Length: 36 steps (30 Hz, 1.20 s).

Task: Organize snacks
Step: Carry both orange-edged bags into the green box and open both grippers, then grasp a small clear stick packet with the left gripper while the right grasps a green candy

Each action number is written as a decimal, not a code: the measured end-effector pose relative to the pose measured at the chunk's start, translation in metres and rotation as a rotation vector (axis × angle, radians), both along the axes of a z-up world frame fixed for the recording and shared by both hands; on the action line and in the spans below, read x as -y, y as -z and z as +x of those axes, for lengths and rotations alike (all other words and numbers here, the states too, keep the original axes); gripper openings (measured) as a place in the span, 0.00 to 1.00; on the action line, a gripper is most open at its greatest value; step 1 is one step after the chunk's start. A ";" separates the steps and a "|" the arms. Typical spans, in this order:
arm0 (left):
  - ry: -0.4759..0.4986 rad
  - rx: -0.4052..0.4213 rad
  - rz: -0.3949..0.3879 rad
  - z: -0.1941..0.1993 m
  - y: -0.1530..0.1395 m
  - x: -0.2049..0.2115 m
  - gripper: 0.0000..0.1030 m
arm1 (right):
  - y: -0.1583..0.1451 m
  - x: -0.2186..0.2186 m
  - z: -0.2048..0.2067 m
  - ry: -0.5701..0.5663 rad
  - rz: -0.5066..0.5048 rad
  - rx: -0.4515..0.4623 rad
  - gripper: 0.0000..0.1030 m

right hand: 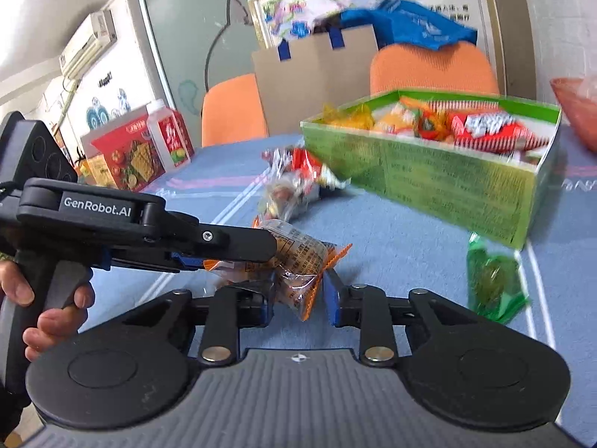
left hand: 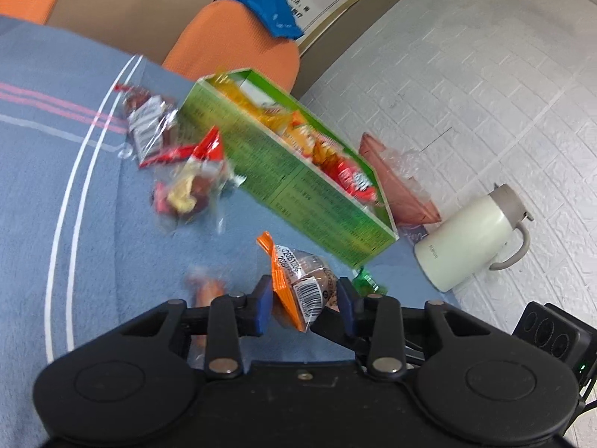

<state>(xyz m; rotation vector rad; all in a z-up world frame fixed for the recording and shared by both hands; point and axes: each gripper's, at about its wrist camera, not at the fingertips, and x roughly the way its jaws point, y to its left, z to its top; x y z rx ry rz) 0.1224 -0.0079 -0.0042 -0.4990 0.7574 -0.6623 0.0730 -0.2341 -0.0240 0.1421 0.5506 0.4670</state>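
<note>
My left gripper [left hand: 304, 300] is shut on an orange-edged clear snack packet [left hand: 302, 283] and holds it above the blue tablecloth, in front of the green snack box [left hand: 298, 194]. The same packet shows in the right wrist view [right hand: 298, 257], held by the left gripper that reaches in from the left. My right gripper [right hand: 298, 298] is open, its blue pads either side of the packet's lower end without clamping it. The green box [right hand: 447, 186] holds several snacks. Loose red and clear packets [left hand: 179, 160] lie left of the box. A green candy packet [right hand: 492, 280] lies near the box corner.
A white thermos jug [left hand: 474, 239] and a pink bag [left hand: 399, 186] stand beyond the box by the wall. Orange chairs [right hand: 433, 71], a cardboard bag [right hand: 317, 74], a red cracker box [right hand: 127, 153] and a drink carton [right hand: 168, 138] are at the table's far side.
</note>
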 end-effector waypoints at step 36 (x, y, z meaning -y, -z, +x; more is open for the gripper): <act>-0.204 0.151 0.098 0.138 -0.040 0.019 1.00 | -0.037 0.027 0.133 0.144 -0.174 0.239 1.00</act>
